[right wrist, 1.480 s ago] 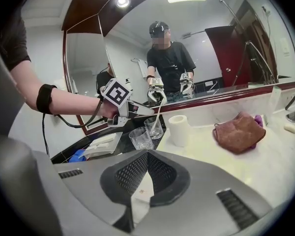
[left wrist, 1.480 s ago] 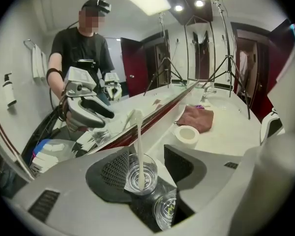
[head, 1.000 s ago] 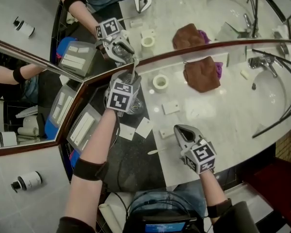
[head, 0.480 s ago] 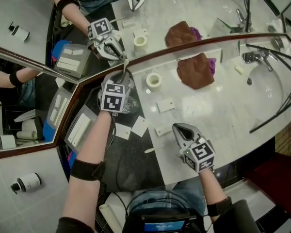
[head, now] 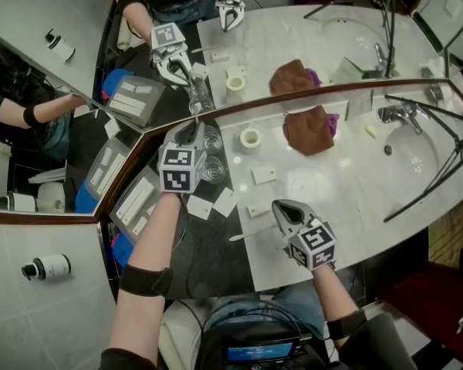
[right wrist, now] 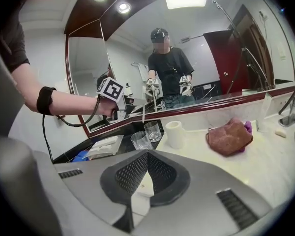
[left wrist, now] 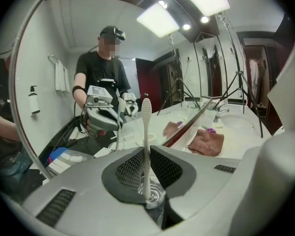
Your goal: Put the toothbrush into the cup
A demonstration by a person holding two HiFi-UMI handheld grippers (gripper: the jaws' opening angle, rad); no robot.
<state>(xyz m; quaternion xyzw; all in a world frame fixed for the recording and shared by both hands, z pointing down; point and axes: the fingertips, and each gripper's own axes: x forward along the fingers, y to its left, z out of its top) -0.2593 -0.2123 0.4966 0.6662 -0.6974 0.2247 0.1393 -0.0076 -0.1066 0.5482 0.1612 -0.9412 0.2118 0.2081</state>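
- The left gripper [left wrist: 146, 154] has its jaws narrow and clamped on the toothbrush [left wrist: 146, 124]; they have just been closing, and the pads press the handle from both sides.
- The toothbrush stands upright in that grip, head up; its lower end shows against the mouth of a glass [left wrist: 155, 196] right below the jaws; whether that end is inside the glass or just above it cannot be told.
- A second glass [right wrist: 140, 140] stands just beside the first; a white cup [head: 251, 137] stands near them, to their right on the counter [head: 332, 183].
- The right gripper [right wrist: 146, 157] has its jaws together on nothing; it hovers near the counter's front edge, well apart from the glasses.
- Step in hand, as judged: the toothbrush is gripped and carried, not yet left in a cup; which vessel is meant is unclear.
- The next move calls for bringing the lower end over the chosen mouth with the handle near upright; then lowering until the end is well inside; then opening the jaws; a sideways nudge could tip a glass.
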